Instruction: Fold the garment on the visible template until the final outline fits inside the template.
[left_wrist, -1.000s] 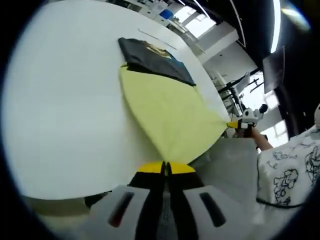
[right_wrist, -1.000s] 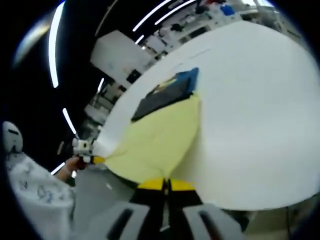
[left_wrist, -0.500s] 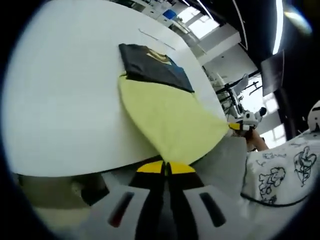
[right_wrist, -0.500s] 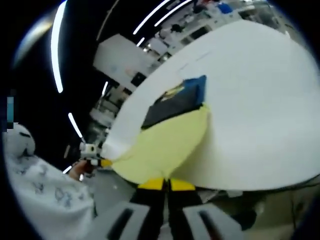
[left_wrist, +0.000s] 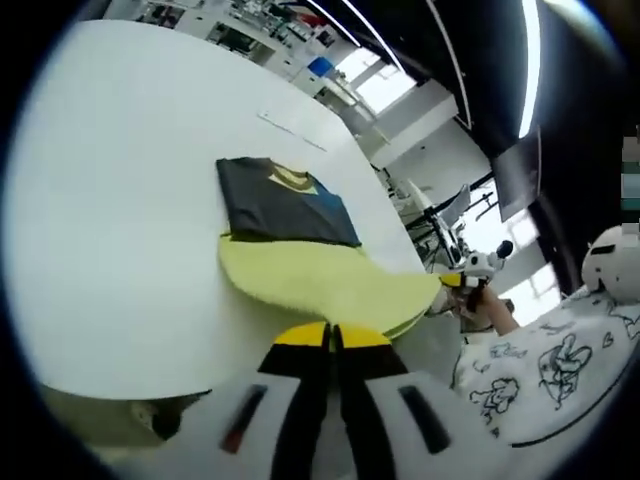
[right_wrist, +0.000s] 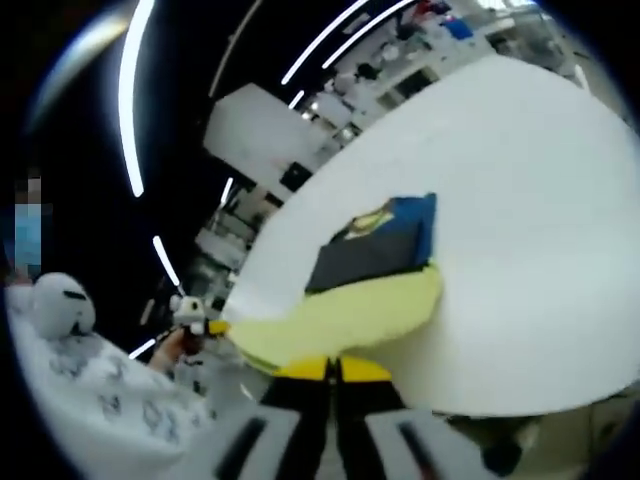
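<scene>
We see both grippers, left gripper (left_wrist: 333, 335) and right gripper (right_wrist: 332, 368), with fingers clamped on the yellow garment (left_wrist: 320, 285) over the white desk (left_wrist: 120, 220).

No readable text; yellow mark on dark garment (left_wrist: 283, 199), maybe print, too blurred.
</scene>
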